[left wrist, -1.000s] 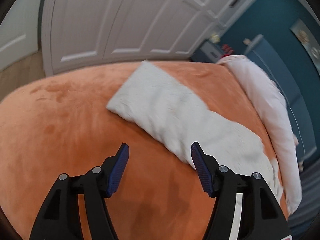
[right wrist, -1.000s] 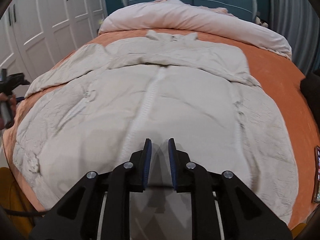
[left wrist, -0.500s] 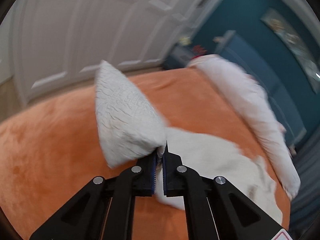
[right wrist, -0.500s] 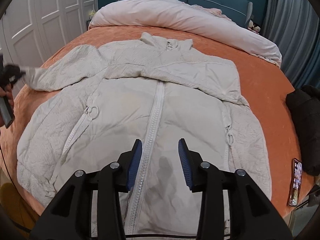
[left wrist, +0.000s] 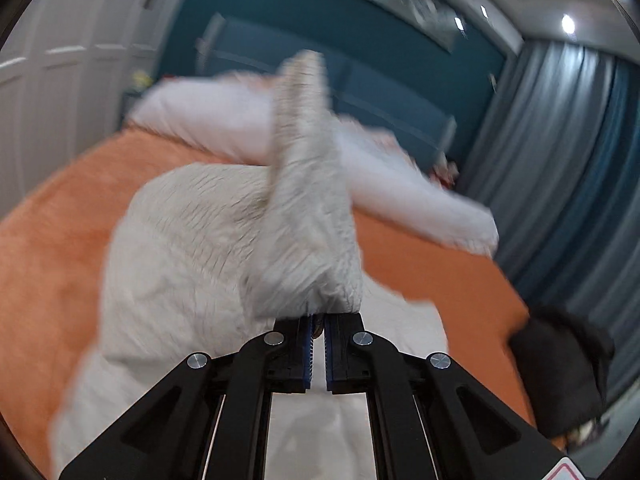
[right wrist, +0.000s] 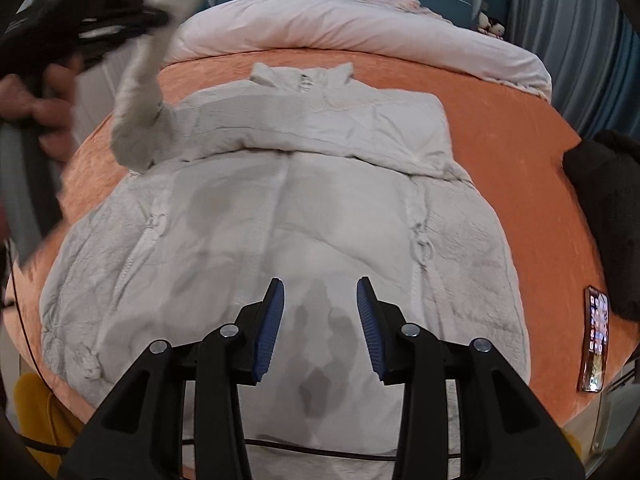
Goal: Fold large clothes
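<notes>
Left wrist view shows the left gripper with its jaws clamped on the cuff end of the sleeve, which rises free of the bed. Only a thin edge of fabric sits between the jaws, so a quick swing across could likely pull it out, or drag the jacket crooked on the orange cover. The jacket lies flat, zip up, collar toward the pillow roll. The right gripper hovers above the jacket's lower front, jaws apart, holding nothing
</notes>
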Demonstrator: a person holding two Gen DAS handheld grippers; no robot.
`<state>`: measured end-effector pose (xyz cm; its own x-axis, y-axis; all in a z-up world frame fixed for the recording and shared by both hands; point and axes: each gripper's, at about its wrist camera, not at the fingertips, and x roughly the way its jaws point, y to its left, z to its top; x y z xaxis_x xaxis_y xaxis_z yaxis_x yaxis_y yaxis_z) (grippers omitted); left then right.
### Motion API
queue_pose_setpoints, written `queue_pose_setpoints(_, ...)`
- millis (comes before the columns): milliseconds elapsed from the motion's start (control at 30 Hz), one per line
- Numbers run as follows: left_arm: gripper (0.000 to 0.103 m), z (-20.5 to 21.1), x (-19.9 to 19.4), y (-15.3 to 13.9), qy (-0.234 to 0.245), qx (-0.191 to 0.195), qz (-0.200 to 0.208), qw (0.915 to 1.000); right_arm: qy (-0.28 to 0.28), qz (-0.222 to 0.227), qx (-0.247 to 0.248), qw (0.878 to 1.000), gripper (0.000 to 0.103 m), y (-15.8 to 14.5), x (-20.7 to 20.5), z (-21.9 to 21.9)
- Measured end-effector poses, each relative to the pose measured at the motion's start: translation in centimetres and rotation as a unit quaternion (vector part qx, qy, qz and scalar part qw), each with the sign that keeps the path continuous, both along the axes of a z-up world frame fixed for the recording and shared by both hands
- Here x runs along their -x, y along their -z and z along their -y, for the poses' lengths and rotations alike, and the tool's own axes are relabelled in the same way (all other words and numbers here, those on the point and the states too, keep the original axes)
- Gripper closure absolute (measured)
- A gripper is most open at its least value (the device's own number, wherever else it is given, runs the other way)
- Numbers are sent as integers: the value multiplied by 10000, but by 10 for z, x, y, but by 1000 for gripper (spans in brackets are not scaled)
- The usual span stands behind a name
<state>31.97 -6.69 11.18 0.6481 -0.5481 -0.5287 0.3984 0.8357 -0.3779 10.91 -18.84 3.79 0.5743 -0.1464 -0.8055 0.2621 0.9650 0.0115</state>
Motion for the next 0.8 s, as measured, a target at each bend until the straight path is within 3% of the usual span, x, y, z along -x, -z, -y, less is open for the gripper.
queue_pose_setpoints(100, 86, 57, 8, 55, 354, -668, -549, 9956, 106, -78, -69, 9999, 61, 10, 5, 18)
queue_pose_setpoints(133, 73, 70, 18, 68, 432, -882, -683, 9928, 137, -102, -73, 9998, 58, 13, 6, 23)
queue_pose_setpoints(167, 68, 76, 21, 82, 468, -1097, -783, 9898, 191, -143, -107, 9997, 58, 18, 9, 30)
queue_pose_setpoints(233, 67, 79, 35, 97, 429, -1328, -682, 9879, 281, -165, -214, 9992, 58, 24, 14, 43)
queue_pose_setpoints(333, 52, 61, 53, 91, 160, -1428, -410, 9888, 449, -107, -278, 9985, 57, 27, 20, 61)
queue_pose_setpoints(500, 52, 25, 60, 68, -231, -1681, -88, 9855, 667, 65, -314, 9973, 56, 22, 13, 78)
queue_pose_setpoints(800, 52, -23, 43, 65, -789, -1931, -297, 9776, 359, 489, -24, 9982, 56, -6, -31, 57)
